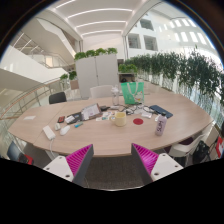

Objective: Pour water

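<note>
While you are holding the gripper high above the table, its fingers are standing apart with nothing between them. Beyond them a yellow cup is sitting beside what may be a pink bottle, near a red jug

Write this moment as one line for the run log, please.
phase: approach | gripper: open, holds nothing | table: ahead of fingers, cluttered | red tub: far side | pouring: not started

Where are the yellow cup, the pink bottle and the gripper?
yellow cup [121, 118], gripper view, side wall.
pink bottle [160, 127], gripper view, body.
gripper [113, 160], gripper view, open, midway between its fingertips.
</note>
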Demonstrator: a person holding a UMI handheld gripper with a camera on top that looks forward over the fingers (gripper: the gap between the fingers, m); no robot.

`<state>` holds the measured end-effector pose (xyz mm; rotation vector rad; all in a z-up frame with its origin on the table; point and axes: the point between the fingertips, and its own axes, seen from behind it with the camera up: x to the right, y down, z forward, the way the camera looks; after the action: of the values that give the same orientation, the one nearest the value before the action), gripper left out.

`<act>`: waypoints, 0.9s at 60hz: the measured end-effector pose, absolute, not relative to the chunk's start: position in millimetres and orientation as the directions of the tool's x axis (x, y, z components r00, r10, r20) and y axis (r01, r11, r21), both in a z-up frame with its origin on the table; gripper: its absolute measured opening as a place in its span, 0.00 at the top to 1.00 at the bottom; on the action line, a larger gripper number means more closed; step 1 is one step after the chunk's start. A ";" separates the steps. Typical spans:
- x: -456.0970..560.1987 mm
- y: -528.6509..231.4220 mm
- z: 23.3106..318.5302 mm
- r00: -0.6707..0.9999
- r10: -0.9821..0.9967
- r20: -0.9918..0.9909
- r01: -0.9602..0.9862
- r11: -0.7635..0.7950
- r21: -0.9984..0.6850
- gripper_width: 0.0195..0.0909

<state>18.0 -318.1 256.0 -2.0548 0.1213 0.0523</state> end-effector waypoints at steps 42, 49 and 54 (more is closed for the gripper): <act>274.7 -151.8 155.4 0.988 -0.153 0.005 -0.033 -0.248 -0.968 0.09; 328.1 -101.3 115.2 0.983 -0.185 -0.021 -0.063 -0.228 -0.972 0.11; 350.2 -64.0 89.1 0.981 -0.191 -0.033 -0.075 -0.218 -0.973 0.11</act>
<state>350.2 -64.0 89.1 -1.7914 0.1962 -0.1076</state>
